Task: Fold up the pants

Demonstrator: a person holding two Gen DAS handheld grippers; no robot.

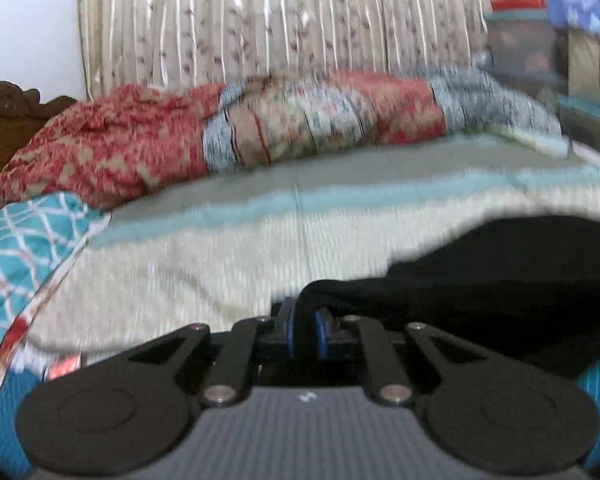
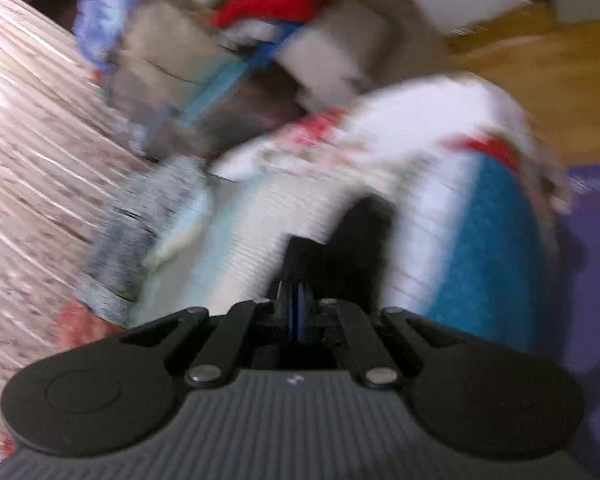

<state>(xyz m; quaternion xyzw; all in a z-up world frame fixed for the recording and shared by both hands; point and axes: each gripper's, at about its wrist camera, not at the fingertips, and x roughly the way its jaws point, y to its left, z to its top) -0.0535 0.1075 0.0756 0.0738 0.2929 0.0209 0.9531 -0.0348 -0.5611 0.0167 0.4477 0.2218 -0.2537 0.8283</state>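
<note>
One black pants [image 1: 500,280], rumpled, spread across striped bedspread [image 1: 220,264].

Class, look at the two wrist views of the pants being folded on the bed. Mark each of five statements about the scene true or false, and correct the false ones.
1. The pants are black. True.
2. The left gripper is wide open with nothing between its fingers. False: it is shut on a fold of the black pants.
3. A red patterned blanket lies bunched at the far side of the bed. True.
4. The bedspread under the pants is plain dark brown. False: it is pale with light blue stripes.
5. The right gripper is shut, with dark cloth at its fingertips. True, though the view is blurred.
</note>
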